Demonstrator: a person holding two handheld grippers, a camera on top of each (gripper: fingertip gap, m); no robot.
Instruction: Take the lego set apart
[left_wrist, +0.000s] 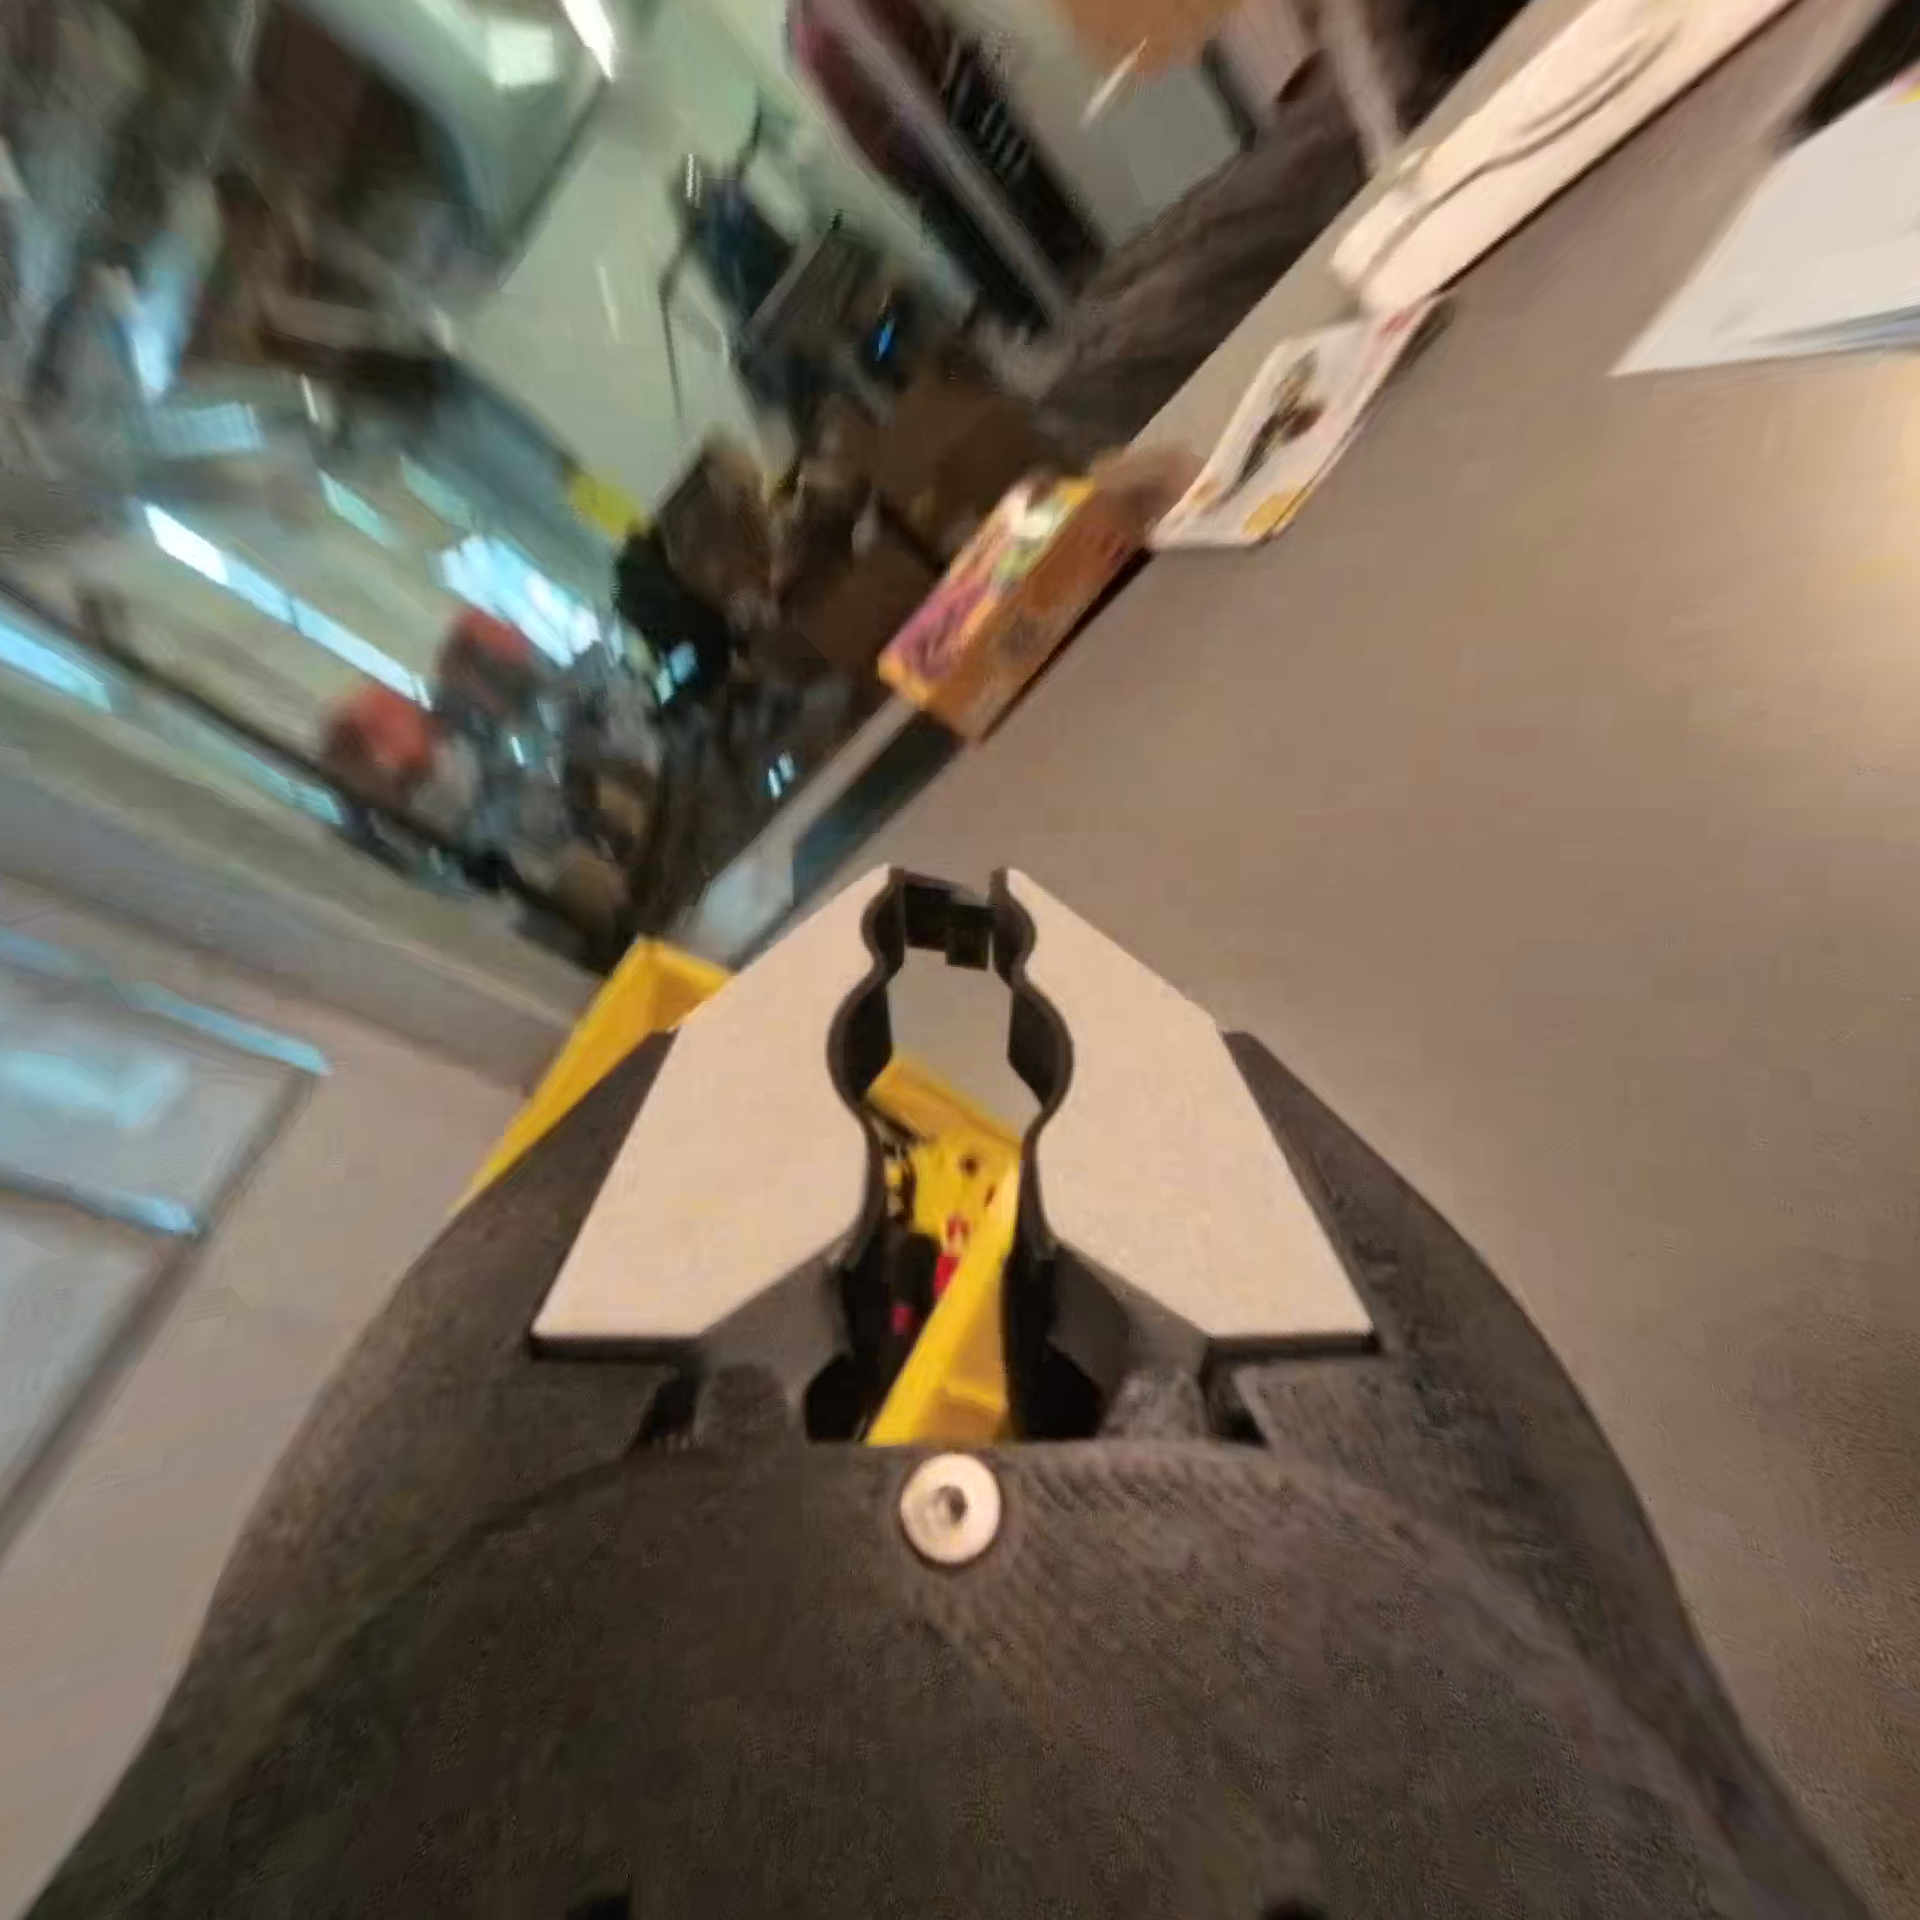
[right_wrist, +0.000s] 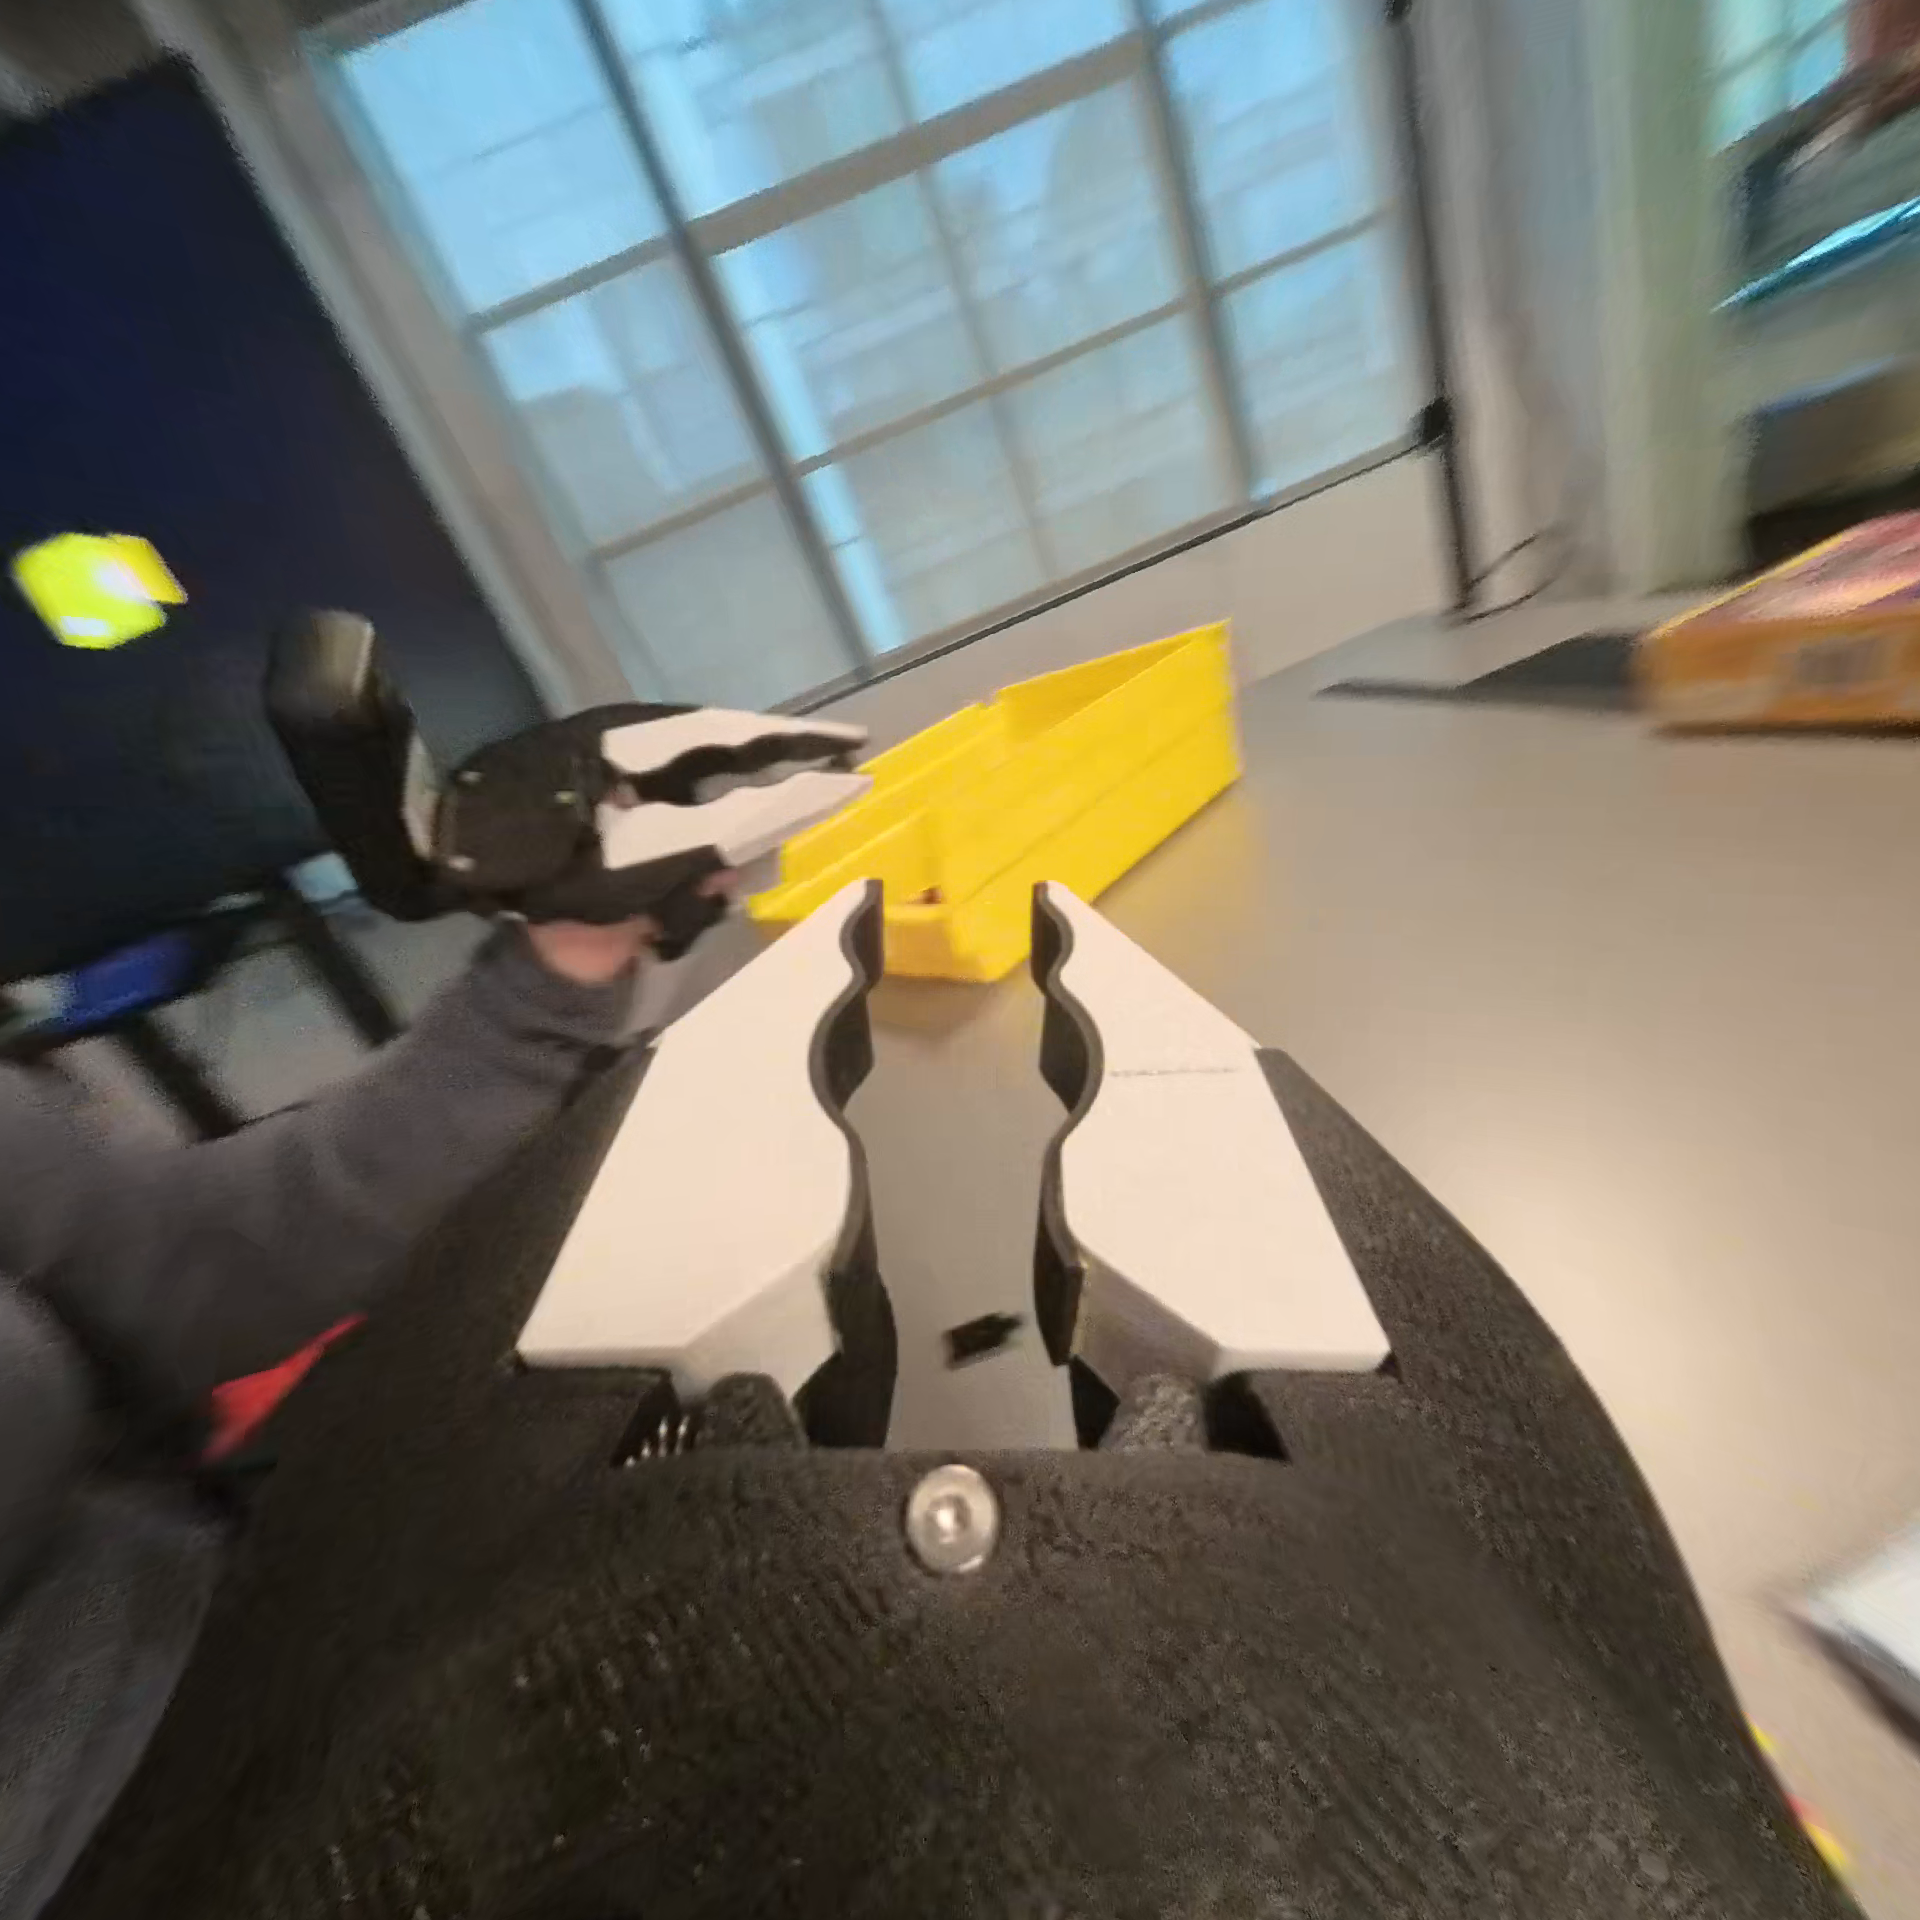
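Observation:
My left gripper (left_wrist: 948, 902) is shut on a small black lego piece (left_wrist: 948, 927), pinched between its fingertips above the grey table (left_wrist: 1455, 935). It also shows in the right wrist view (right_wrist: 847, 764), hovering over the near end of a yellow tray (right_wrist: 1039, 790). The tray (left_wrist: 644, 997) lies under the left gripper, with yellow and red lego parts (left_wrist: 940, 1195) inside. My right gripper (right_wrist: 956, 904) is open and empty, pointing at the tray's near end. A small black piece (right_wrist: 982, 1335) lies on the table between its fingers.
A colourful orange box (left_wrist: 1003, 603) sits at the table's far edge and also shows in the right wrist view (right_wrist: 1787, 644). A booklet (left_wrist: 1288, 436) and papers (left_wrist: 1787, 249) lie beyond it. A person's grey sleeve (right_wrist: 416, 1091) holds the left gripper. My right fingertips sit around 15 cm from my left ones.

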